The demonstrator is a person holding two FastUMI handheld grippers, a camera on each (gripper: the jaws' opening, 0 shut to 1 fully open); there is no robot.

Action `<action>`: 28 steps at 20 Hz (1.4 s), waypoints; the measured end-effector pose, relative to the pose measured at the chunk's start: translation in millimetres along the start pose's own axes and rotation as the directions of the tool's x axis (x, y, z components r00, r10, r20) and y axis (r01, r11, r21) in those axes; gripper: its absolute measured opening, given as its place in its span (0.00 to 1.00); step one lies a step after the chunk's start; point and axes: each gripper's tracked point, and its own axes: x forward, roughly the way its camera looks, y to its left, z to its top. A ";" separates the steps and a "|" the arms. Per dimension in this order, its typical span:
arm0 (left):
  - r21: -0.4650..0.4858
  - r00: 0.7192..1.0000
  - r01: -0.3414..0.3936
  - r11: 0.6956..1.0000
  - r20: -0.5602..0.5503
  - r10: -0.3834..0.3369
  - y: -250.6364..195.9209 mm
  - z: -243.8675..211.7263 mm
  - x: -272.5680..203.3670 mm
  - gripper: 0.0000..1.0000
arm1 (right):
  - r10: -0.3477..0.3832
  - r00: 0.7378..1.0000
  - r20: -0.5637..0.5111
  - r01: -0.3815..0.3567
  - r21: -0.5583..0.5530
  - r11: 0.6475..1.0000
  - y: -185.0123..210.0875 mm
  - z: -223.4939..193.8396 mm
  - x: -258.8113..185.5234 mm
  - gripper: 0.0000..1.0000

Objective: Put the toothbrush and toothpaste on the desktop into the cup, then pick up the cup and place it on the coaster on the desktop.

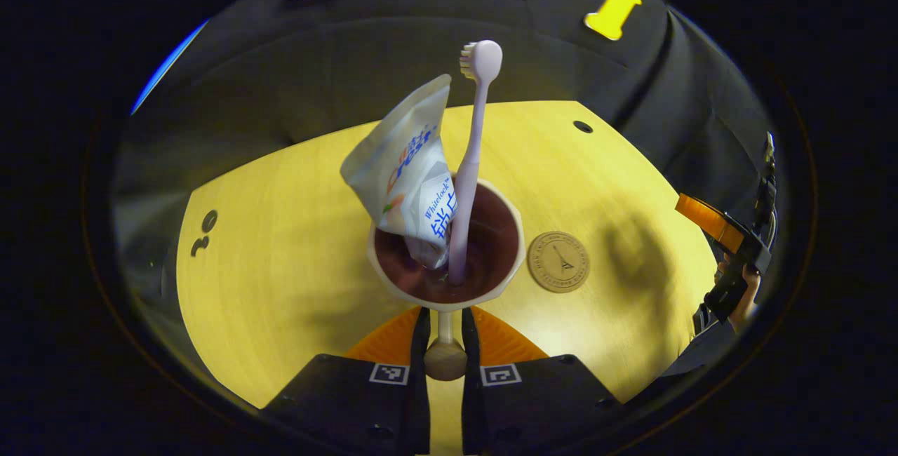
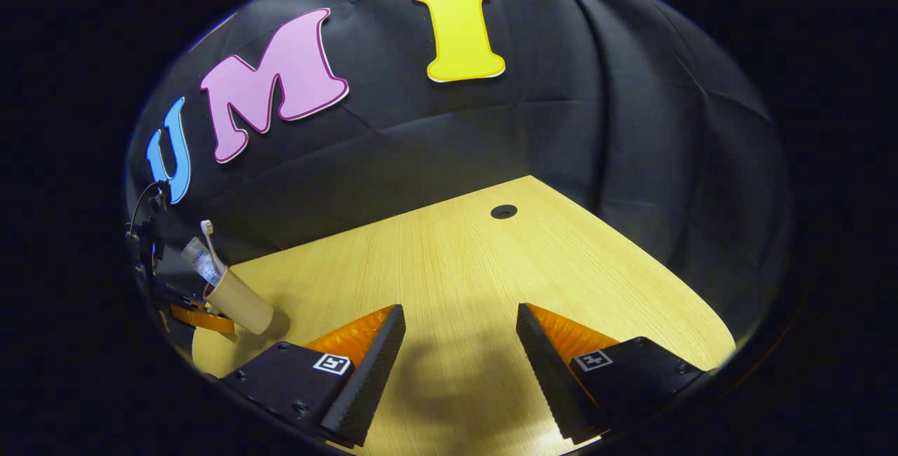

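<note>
**Now the loaded cup goes to the coaster**

Already the toothbrush [image 1: 470,161] and the toothpaste tube [image 1: 407,175] stand inside the cup [image 1: 449,287], so by my reading the first half of the task is done and the step in hand is the carry. The left gripper [image 1: 444,344] has its jaws closed on the cup's knobbed handle [image 1: 445,358], one finger pressing on each side of the thin stem, with the cup body just ahead of the fingertips and its mouth facing the camera.

In the right gripper view the cup [image 2: 242,305] appears tilted at the near left edge of the worktop [image 2: 477,280]; whether it is lifted clear or resting on its base I cannot tell.

The round coaster [image 1: 558,262] lies flat on the worktop just beside the cup, to its right in the left gripper view. The next move likely calls for a short sideways shift, levelling the cup so the tall toothbrush and tube do not tip out, then setting the base squarely on the coaster before letting go.

The right gripper [image 2: 459,344] hovers above bare worktop with its jaws spread wide and nothing between them, well apart from the cup
</note>
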 end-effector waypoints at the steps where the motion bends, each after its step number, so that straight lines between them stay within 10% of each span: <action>1: 0.014 1.000 0.022 1.000 -0.002 -0.022 -13.6 4.0 3.9 0.23 | 0.001 1.000 0.003 -0.001 0.003 1.000 0.1 1.0 -1.3 0.98; 15: 0.186 0.984 0.158 0.970 -0.111 -0.139 -115.6 -0.3 48.5 0.23 | 0.018 1.000 -0.001 -0.018 0.052 0.998 6.5 -3.8 -0.5 0.98; 23: 0.273 0.989 0.116 0.955 -0.120 -0.085 -117.5 -7.6 51.4 0.27 | 0.002 1.000 -0.023 0.000 0.071 0.997 -5.1 -10.6 -1.1 0.98; 25: 0.268 0.992 0.090 0.959 -0.107 -0.063 -111.4 -7.5 47.8 0.33 | 0.009 1.000 -0.026 -0.007 0.073 0.997 -3.8 -11.9 -0.7 0.98; 28: 0.215 0.992 0.113 0.970 -0.086 -0.097 -107.1 -8.2 33.8 0.76 | 0.017 0.999 -0.030 -0.015 0.066 0.998 -2.3 -13.4 -3.3 0.98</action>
